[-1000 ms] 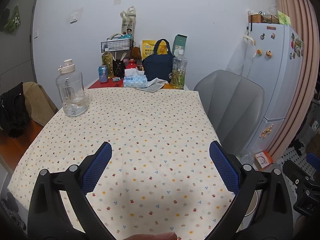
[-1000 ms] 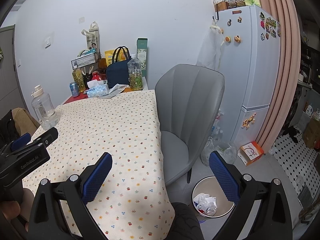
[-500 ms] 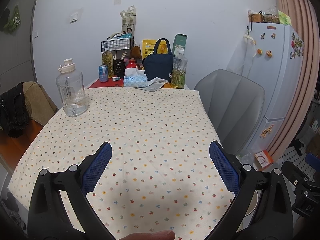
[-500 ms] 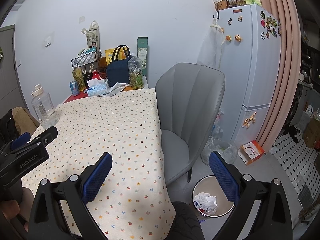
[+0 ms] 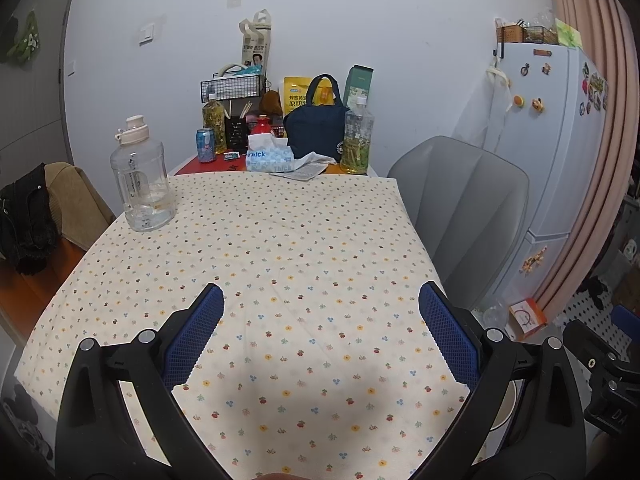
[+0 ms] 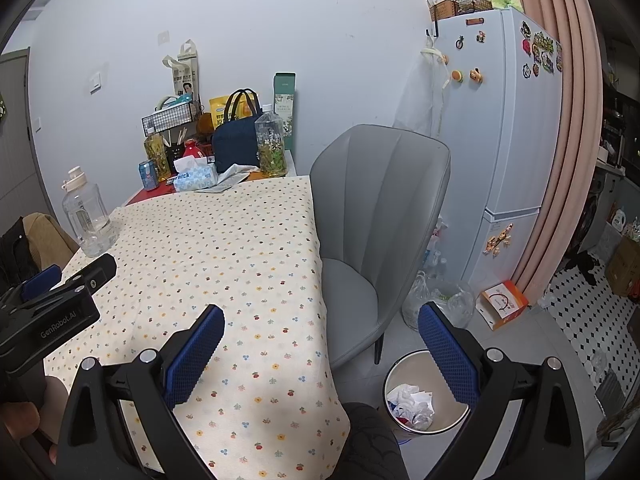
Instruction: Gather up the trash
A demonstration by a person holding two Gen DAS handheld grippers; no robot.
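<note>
Nothing is changing: both tools, left tool [image 5: 320, 336] and right tool [image 6: 320, 352], are staying released above the bare bench [image 5: 280, 240]; bin [image 6: 424, 360] is holding trash

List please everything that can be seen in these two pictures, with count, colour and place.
Tablecloth: one, cream with small flowers, on table.
Water jug: one, clear, far left of cloth.
Tissue pack: one, blue-white, far end.
Tea bottles: two, yellowish, far end.
Can: one, blue, far end.
Bag: one, navy, by wall.
Chair: one, grey, right of table.
Fridge: one, white, with magnets.
Trash bin: one, white, on floor, crumpled paper inside.
Box: one, orange-white, on floor.
Left tongs: black, blue pads, open.
Right tongs: same, open.
</note>
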